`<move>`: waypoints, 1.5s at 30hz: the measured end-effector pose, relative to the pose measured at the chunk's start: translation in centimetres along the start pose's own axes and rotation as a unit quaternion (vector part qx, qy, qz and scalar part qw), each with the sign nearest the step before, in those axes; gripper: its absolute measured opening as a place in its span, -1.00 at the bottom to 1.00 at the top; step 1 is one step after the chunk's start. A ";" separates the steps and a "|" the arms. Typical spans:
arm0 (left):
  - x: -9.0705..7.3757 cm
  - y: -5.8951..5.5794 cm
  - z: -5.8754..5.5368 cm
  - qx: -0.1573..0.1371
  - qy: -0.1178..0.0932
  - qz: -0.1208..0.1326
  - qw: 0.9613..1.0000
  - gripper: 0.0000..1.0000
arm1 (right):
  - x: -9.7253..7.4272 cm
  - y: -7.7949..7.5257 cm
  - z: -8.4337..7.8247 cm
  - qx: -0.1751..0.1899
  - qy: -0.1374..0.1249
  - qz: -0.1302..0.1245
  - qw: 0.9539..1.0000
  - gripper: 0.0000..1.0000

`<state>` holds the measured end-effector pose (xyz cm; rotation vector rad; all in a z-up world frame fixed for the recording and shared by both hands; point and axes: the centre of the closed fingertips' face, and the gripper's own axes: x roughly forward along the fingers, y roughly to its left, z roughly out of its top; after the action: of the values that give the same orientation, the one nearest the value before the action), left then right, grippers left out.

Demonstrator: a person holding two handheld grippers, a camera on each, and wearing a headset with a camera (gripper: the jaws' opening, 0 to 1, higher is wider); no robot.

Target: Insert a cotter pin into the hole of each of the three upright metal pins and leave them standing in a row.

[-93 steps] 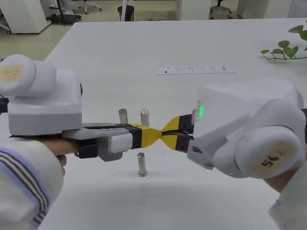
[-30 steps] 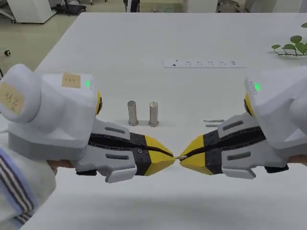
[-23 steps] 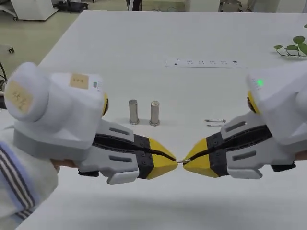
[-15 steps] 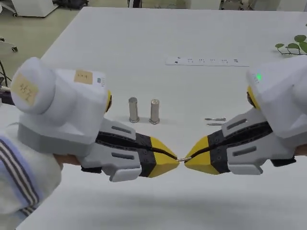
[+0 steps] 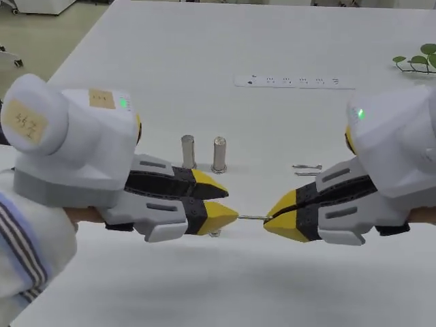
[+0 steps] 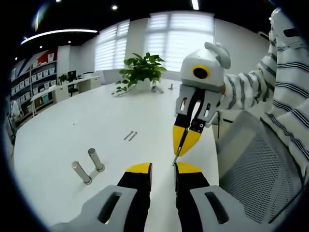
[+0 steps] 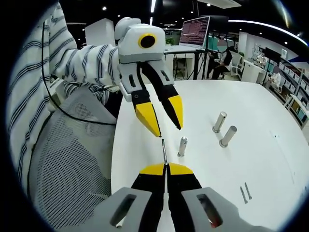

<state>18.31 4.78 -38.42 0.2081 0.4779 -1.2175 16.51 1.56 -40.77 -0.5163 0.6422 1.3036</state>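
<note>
Our right tongs (image 5: pixel 270 217) are clamped on a cotter pin (image 5: pixel 252 217), held level with its free end toward our left tongs (image 5: pixel 230 203), which stand apart and grip nothing. We judge that the level hold suits the cross hole of the near metal pin (image 7: pixel 182 145), upright on the counter (image 5: pixel 204 68) just below the tips. Two more metal pins (image 5: pixel 188 150) stand side by side beyond it, and spare cotter pins (image 5: pixel 306 168) lie to their right, likely meant for them.

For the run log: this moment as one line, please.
left tool: open | right tool: shut on cotter pin | metal pins: three upright | spare cotter pins: two on table
</note>
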 end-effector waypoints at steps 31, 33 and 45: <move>1.9 3.3 -3.9 0.017 0.056 0.006 0.998 -0.76 | 4.1 -3.5 -1.3 0.000 0.045 -0.033 0.998 -1.00; 2.0 3.3 -4.1 0.017 0.060 0.003 0.998 -0.83 | 4.2 -3.6 -1.5 -0.001 0.047 -0.030 0.998 -1.00; 2.4 3.5 -4.8 0.025 0.073 0.005 0.997 -0.89 | 4.7 -3.6 -1.5 -0.010 0.051 -0.022 0.998 -1.00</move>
<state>21.09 5.90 -44.10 0.3436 0.5735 -1.2100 20.42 3.15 -45.11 -0.6126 0.6997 1.2494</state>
